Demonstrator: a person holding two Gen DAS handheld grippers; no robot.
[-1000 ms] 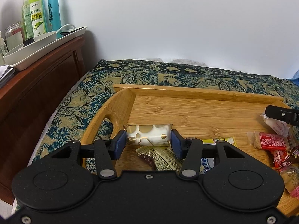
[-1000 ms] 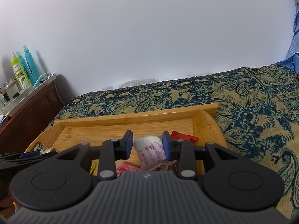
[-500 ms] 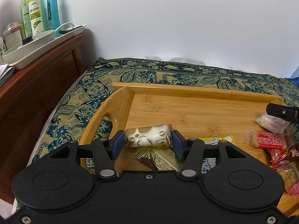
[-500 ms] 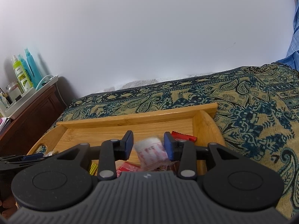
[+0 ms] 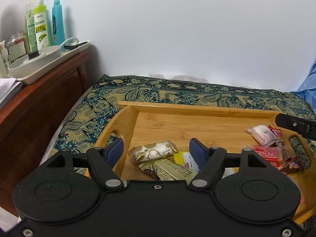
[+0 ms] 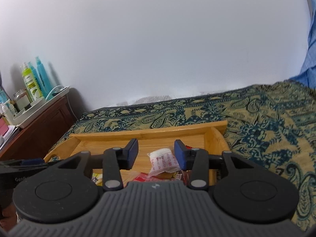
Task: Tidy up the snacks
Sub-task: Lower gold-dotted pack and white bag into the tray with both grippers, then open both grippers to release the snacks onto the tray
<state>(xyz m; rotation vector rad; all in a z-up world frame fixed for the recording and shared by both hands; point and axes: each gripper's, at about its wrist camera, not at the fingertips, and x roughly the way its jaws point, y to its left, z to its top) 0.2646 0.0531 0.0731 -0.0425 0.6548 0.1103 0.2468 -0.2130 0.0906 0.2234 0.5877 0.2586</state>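
A wooden tray [image 5: 197, 110] [image 6: 150, 133] lies on the patterned bed cover. My left gripper [image 5: 156, 150] hovers above the tray's left end, its jaws opening. A white snack pack with gold hearts [image 5: 152, 152] lies loose on the tray below them, on top of a gold-green wrapper [image 5: 169, 170]. My right gripper [image 6: 156, 154] hovers above the tray's right end, its jaws opening too. A white-and-pink snack pack [image 6: 165, 163] [image 5: 262, 134] rests free on a pile of red packs [image 5: 268, 155]. Neither pack touches the pads.
A dark wooden cabinet [image 5: 39, 102] stands left of the bed, carrying a white tray [image 5: 45, 65] with bottles [image 5: 41, 25] and a jar. Blue cloth [image 6: 310, 45] hangs at the far right. The tray's back half [image 5: 197, 126] is bare wood.
Both grippers let go of their packs and rose a little. The gold-heart pack dropped onto the left pile; the white-and-pink pack dropped onto the red packs at the right.
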